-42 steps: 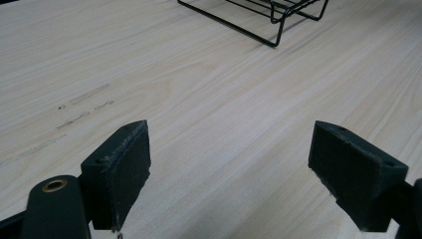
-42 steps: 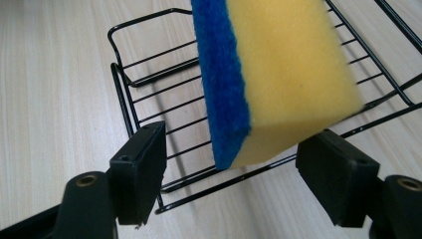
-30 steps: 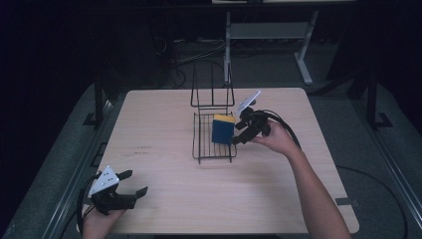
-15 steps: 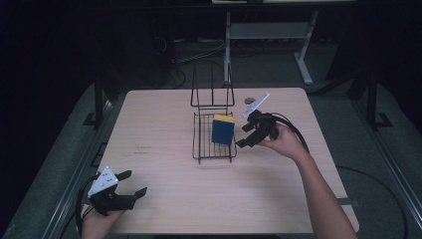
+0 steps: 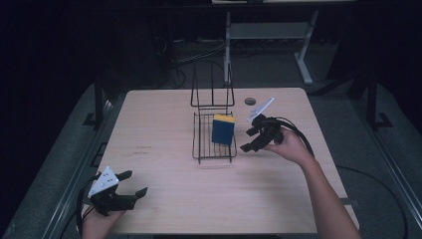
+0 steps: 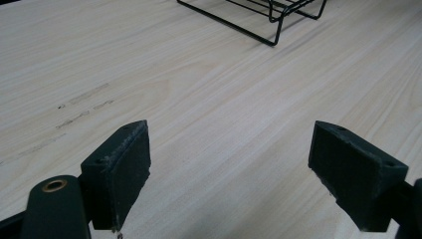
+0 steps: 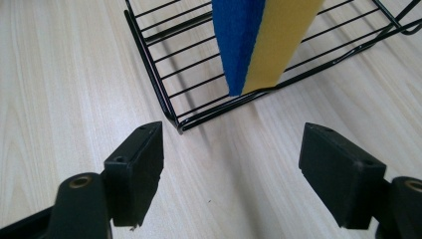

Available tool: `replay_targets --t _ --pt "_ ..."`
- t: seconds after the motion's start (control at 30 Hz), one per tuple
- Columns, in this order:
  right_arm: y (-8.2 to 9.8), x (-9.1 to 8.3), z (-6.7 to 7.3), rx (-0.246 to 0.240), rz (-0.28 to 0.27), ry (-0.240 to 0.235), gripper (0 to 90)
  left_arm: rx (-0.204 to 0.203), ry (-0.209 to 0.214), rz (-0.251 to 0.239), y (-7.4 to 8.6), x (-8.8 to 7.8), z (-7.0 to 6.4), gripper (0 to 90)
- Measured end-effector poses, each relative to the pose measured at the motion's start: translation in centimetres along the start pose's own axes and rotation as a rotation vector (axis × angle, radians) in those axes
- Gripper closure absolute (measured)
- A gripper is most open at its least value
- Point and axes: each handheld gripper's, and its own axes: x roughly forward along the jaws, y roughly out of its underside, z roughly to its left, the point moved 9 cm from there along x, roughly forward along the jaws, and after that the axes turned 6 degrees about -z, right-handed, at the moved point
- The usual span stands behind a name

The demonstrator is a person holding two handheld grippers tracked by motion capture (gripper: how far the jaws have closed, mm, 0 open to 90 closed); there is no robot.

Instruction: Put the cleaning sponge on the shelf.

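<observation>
sponge (image 5: 223,129) upright in wire rack (image 5: 203,149); right hand-held gripper (image 5: 253,140) beside, jaws apart

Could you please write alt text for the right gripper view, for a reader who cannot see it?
A blue and yellow sponge stands on edge in a black wire rack on a pale wooden table, seen from just outside the rack's corner. The right claw is open in the foreground, its two black jaws apart and holding nothing.
</observation>
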Motion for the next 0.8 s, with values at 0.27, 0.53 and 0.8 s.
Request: replay_targets --t 0.27,0.53,0.8 --pt "0.2 -0.2 0.2 -0.003 0.009 -0.003 25.1 -0.006 -0.003 -0.001 0.0 -0.1 0.1 16.3" --pt "0.3 -0.4 0.5 -0.01 0.016 -0.002 24.6 -0.006 -0.002 -0.002 0.0 -0.1 0.1 16.2" --pt "0.4 -0.4 1.0 -0.008 0.029 -0.008 24.4 -0.006 -0.002 -0.002 0.0 -0.1 0.0 16.3"
